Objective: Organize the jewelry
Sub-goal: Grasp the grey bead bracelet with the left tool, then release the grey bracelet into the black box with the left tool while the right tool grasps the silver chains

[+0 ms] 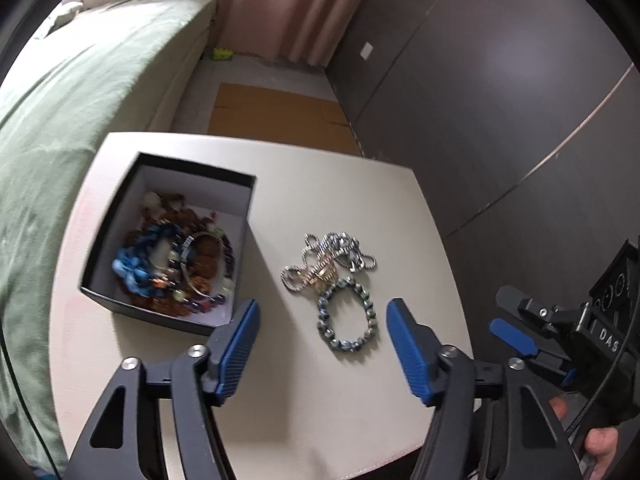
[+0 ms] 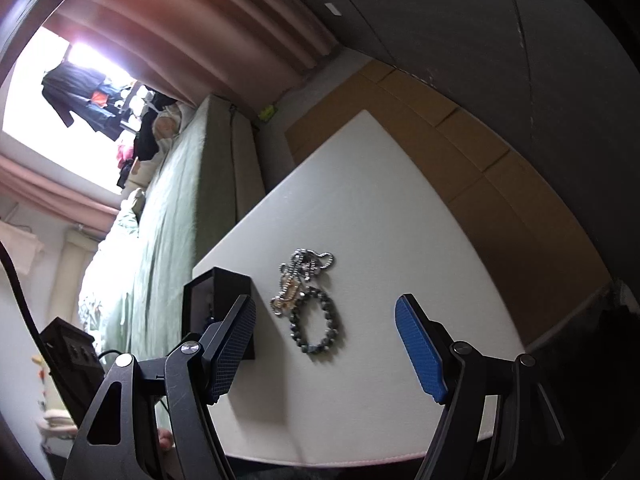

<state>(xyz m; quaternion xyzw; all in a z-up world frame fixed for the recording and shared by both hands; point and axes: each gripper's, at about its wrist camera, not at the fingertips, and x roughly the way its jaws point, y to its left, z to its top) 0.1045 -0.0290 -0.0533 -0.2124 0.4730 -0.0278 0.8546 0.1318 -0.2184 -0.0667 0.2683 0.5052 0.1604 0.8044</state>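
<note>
Left gripper (image 1: 322, 314) and right gripper (image 1: 505, 324) gape, empty — "DAS" legible on the right; beaded bracelet (image 1: 347, 315) lies right of the black box (image 1: 120, 295).

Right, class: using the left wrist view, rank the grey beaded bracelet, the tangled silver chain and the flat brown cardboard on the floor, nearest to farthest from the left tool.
1. Grey beaded bracelet, on the white table between the left tool's open fingers.
2. Tangled silver chain, just beyond the bracelet, touching it.
3. Flat brown cardboard, on the floor past the table's far edge.
</note>
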